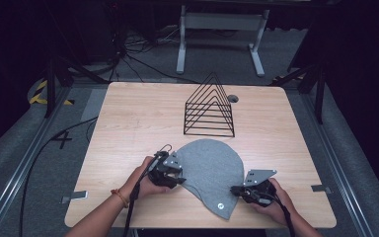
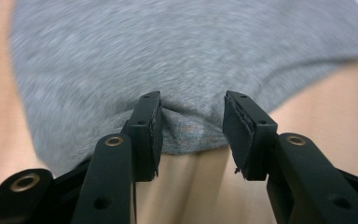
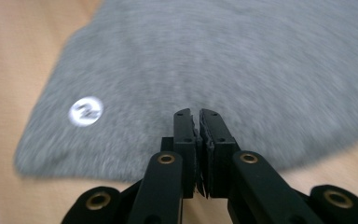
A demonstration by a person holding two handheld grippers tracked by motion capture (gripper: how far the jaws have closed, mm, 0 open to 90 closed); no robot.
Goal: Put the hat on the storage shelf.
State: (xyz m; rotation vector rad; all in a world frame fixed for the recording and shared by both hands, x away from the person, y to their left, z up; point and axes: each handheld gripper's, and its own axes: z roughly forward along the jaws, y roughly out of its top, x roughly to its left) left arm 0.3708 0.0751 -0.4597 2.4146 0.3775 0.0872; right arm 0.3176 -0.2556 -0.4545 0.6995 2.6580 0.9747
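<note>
A grey knit hat (image 1: 209, 168) lies flat on the wooden table (image 1: 128, 113), with a small white round badge (image 1: 219, 205) near its front tip. My left gripper (image 1: 180, 180) is at the hat's left edge. In the left gripper view the jaws (image 2: 191, 119) stand apart, with the hat's hem (image 2: 186, 135) slightly bunched between them and no pad pressing on it. My right gripper (image 1: 234, 189) is at the hat's right edge. In the right gripper view its jaws (image 3: 196, 114) are shut together low over the hat (image 3: 261, 70). I cannot tell whether they pinch fabric. The badge (image 3: 86, 111) lies to their left.
A black wire rack (image 1: 209, 108) shaped like a triangle stands behind the hat, near the table's far edge. A round cable hole (image 1: 233, 98) sits just right of it. Bare wood spreads to the left and right of the hat. Floor, cables and a table frame lie beyond.
</note>
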